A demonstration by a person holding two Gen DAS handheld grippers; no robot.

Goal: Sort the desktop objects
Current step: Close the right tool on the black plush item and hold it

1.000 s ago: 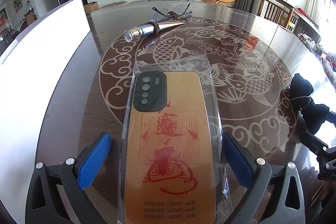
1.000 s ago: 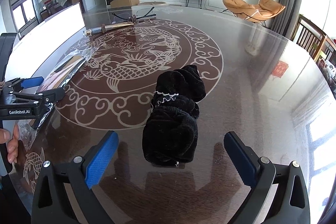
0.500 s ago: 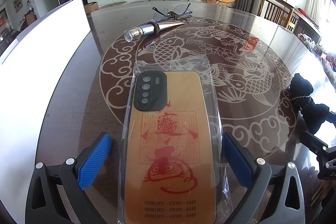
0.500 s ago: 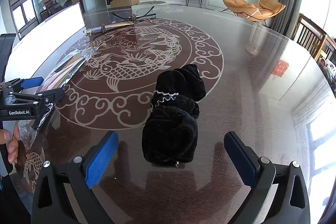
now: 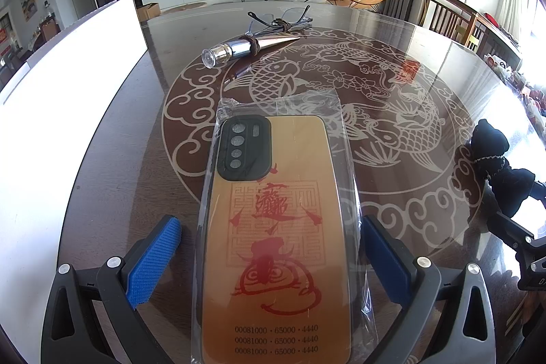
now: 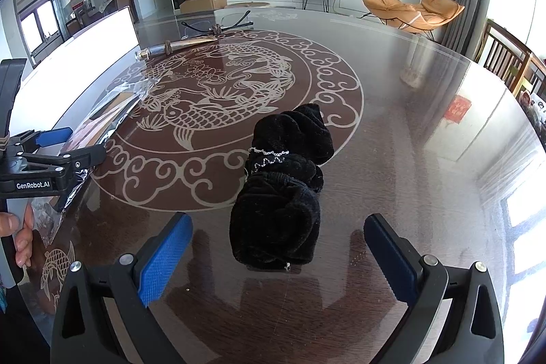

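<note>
Left gripper (image 5: 271, 258) spread wide, straddling near end of orange phone case in clear plastic sleeve (image 5: 273, 227), flat on dark glass tabletop (image 6: 409, 159). Right gripper (image 6: 278, 256) likewise spread, framing black velvet pouch (image 6: 283, 190); both likely aligned for pickup.

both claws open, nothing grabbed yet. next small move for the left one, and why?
Probably close the left claw on the plastic-wrapped yellow phone case with red print. The case already lies between the two blue pads, both standing clear of it, so no repositioning looks needed. The right claw likewise straddles the black velvet drawstring pouch and could follow.
</note>
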